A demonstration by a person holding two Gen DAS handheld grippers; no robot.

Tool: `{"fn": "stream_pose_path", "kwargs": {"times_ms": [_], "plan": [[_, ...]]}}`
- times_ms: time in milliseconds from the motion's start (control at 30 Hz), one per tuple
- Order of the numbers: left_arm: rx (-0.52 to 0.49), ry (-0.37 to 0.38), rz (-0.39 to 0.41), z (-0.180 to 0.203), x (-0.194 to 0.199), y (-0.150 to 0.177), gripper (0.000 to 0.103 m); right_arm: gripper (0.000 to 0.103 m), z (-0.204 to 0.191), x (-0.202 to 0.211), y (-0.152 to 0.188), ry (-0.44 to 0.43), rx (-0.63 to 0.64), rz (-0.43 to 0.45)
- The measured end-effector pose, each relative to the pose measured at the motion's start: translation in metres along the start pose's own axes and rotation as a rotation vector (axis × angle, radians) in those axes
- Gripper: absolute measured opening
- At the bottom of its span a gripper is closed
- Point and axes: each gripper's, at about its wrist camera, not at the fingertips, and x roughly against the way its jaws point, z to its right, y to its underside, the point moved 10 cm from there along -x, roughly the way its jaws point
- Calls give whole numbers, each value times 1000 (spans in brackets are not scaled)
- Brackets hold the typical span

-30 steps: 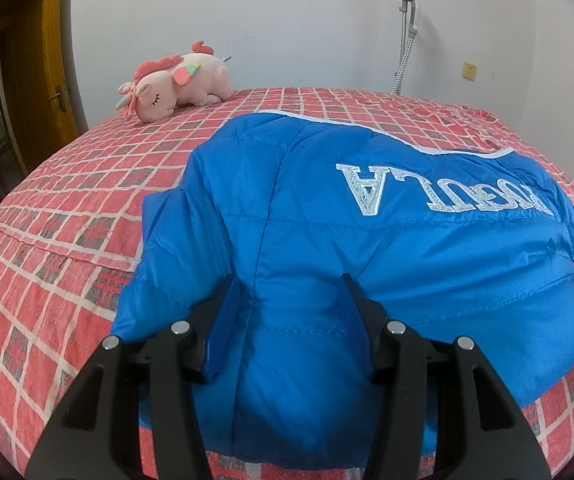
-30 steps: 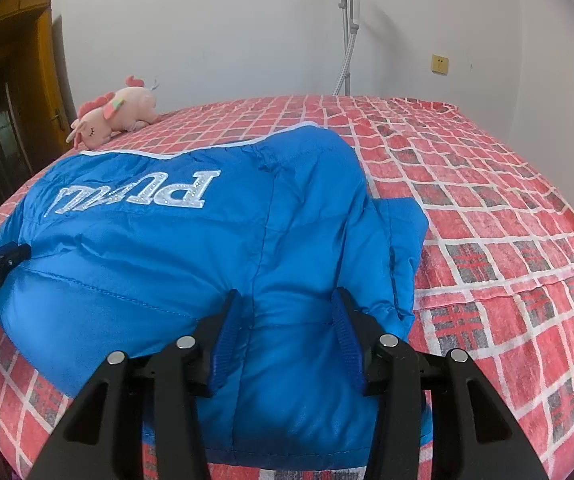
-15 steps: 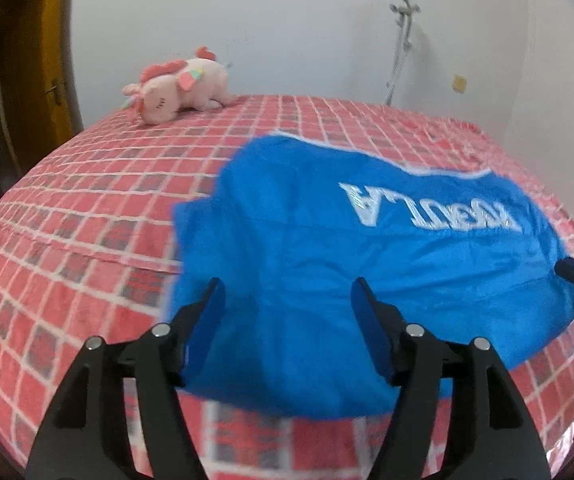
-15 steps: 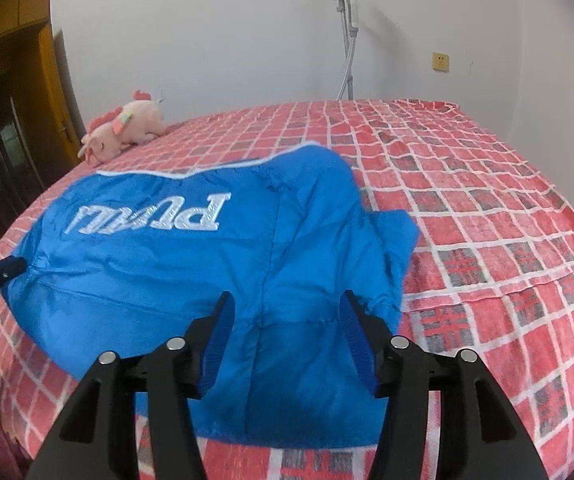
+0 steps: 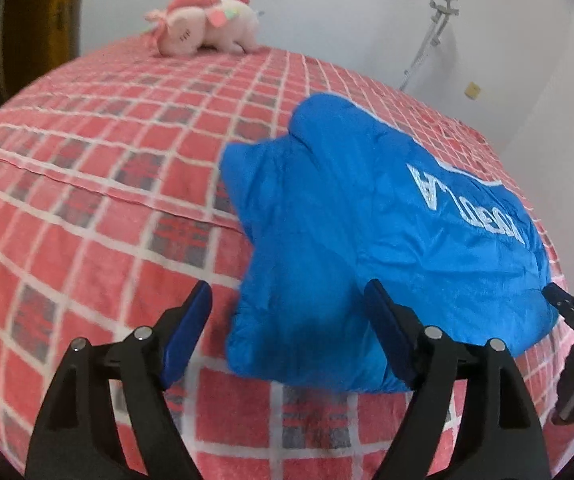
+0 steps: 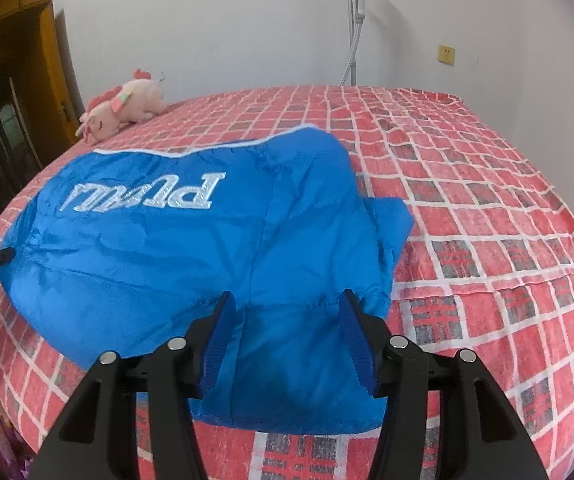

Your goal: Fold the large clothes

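Partly blurred blue jacket [image 5: 351, 232], lettering [image 5: 463, 204] cut off

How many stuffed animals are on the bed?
1. A pink plush unicorn lies at the far left corner of the red checked bed, well beyond the blue jacket. The jacket could be hiding something small beneath it.

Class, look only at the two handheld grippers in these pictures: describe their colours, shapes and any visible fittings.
Both look alike. The left gripper and the right gripper each have two matte black, angular fingers with cut-out slots and round silver bolt heads. Each finger ends in a flat blue pad, ribbed on the right gripper. No cables, sleeves or printed markings show.
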Motion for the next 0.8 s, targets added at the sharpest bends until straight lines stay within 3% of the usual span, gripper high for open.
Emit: {"fn": "stream_pose_path", "kwargs": {"times_ms": [133,200,267,367,600,800], "plan": [[69,86,-64,-4,-20,3,83,54,0,-3,2,-1,-8,-5],[91,118,-70,-2,-24,4,77,55,2,-6,3,-11,-23,-11],[89,148,-65,6,-19,5,55,55,2,-8,3,-13,-32,-15],[110,185,-44,13,-10,4,36,55,1,-9,3,-1,-34,-24],[76,160,-47,14,-19,9,34,55,3,-17,8,-18,-58,-52],[87,167,-37,11,-26,11,36,55,2,-22,11,29,-71,-7]]}}
